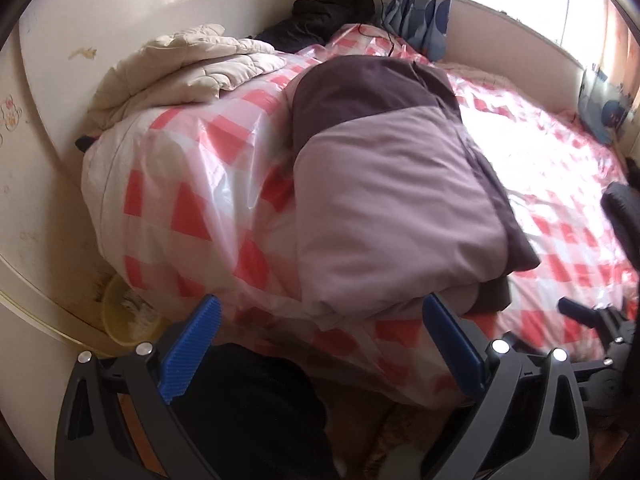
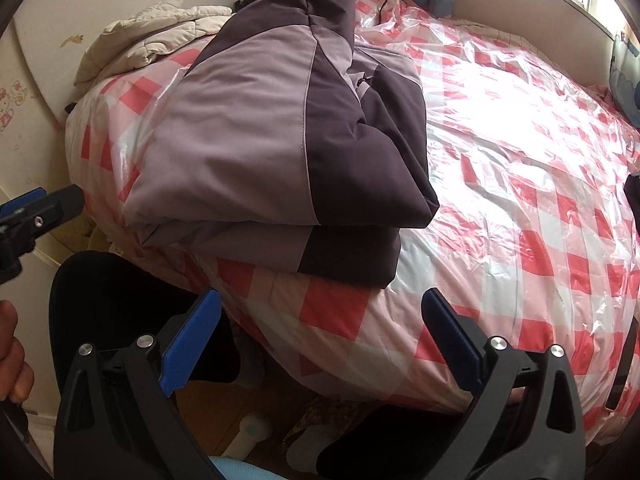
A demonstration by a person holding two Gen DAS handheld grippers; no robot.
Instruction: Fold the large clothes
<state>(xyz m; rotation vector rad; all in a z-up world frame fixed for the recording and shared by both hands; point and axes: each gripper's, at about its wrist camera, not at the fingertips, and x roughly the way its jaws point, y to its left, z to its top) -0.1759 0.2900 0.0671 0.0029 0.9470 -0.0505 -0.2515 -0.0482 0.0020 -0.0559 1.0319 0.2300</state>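
Folded jacket (image 2: 280,136) is laid on checkered bed cover (image 2: 520,200) (plastic-covered); left gripper (image 1: 320,344) and right gripper (image 2: 320,340) are held wide apart, empty.

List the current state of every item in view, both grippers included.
Left gripper: open, empty, fingers apart.
Right gripper: open, empty.
Purple jacket: folded, lying on the bed.
Cream quilted garment: crumpled, unfolded, by the wall.
Black garment: heaped at the far end.
Plastic cover: spread, wrinkled.

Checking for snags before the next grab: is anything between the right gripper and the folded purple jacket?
Nothing visible. The right gripper, jaws open, faces the jacket across bare checkered plastic cover. The beige quilt lies behind it.
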